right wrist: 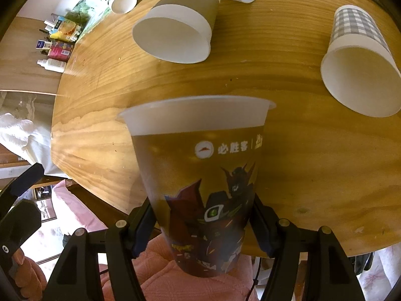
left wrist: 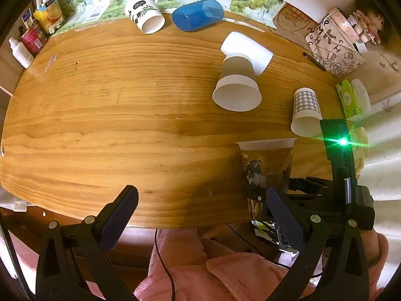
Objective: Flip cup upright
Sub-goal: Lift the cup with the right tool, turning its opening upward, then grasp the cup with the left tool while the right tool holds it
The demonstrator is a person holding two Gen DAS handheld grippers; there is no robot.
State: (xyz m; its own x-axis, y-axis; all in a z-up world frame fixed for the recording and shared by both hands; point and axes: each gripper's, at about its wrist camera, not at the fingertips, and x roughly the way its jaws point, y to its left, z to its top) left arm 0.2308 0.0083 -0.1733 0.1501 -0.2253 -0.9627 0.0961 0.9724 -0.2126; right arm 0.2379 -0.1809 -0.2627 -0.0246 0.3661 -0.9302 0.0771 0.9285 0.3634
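My right gripper (right wrist: pixel 201 223) is shut on a clear plastic cup with a gold printed sleeve (right wrist: pixel 198 175). It holds the cup rim-up near the front edge of the wooden table (right wrist: pixel 313 163). The same cup (left wrist: pixel 267 165) and right gripper (left wrist: pixel 283 190) show at the lower right of the left wrist view. My left gripper (left wrist: pixel 200 213) is open and empty, over the table's front edge. Lying on their sides are a brown-sleeved paper cup (left wrist: pixel 236 82), a white cup (left wrist: pixel 246 49), a checked cup (left wrist: pixel 305 111), a blue cup (left wrist: pixel 198 13) and a leaf-print cup (left wrist: pixel 145 12).
Bottles and packets (left wrist: pixel 32 35) stand at the table's far left corner. A printed bag (left wrist: pixel 333 47), a pen (left wrist: pixel 314 61) and a green wipes pack (left wrist: pixel 349 99) are at the right. A pink-robed lap (left wrist: pixel 200 271) is below the front edge.
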